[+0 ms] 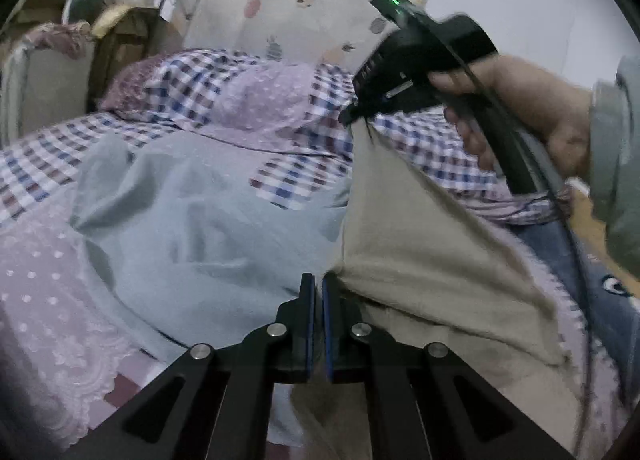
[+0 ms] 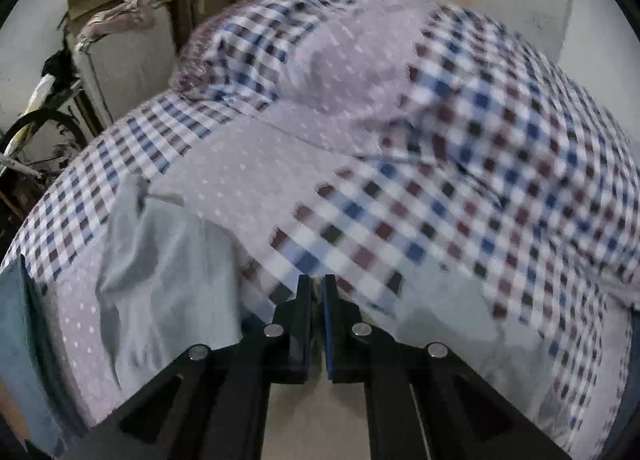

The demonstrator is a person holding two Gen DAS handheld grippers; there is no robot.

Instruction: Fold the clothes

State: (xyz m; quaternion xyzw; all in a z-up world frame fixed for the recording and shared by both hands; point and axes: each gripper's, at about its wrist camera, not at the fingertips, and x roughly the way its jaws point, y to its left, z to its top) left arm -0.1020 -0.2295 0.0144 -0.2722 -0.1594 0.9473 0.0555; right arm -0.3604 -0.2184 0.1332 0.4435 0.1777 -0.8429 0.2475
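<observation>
We find the left gripper with its jaws pressed together on a corner of the beige garment, the cloth entering from the right of the fingertips. The right gripper, seen ahead and up to the right, pinches the far corner of the same edge, held by a person's hand. We judge the edge is stretched between both tools so the panel hangs flat, ready to be laid over as a fold. In the right wrist view the right gripper's jaws stand nearly together; a sliver of cloth shows between them. Beyond and below lies a pale blue garment spread on the checked bedding.
</observation>
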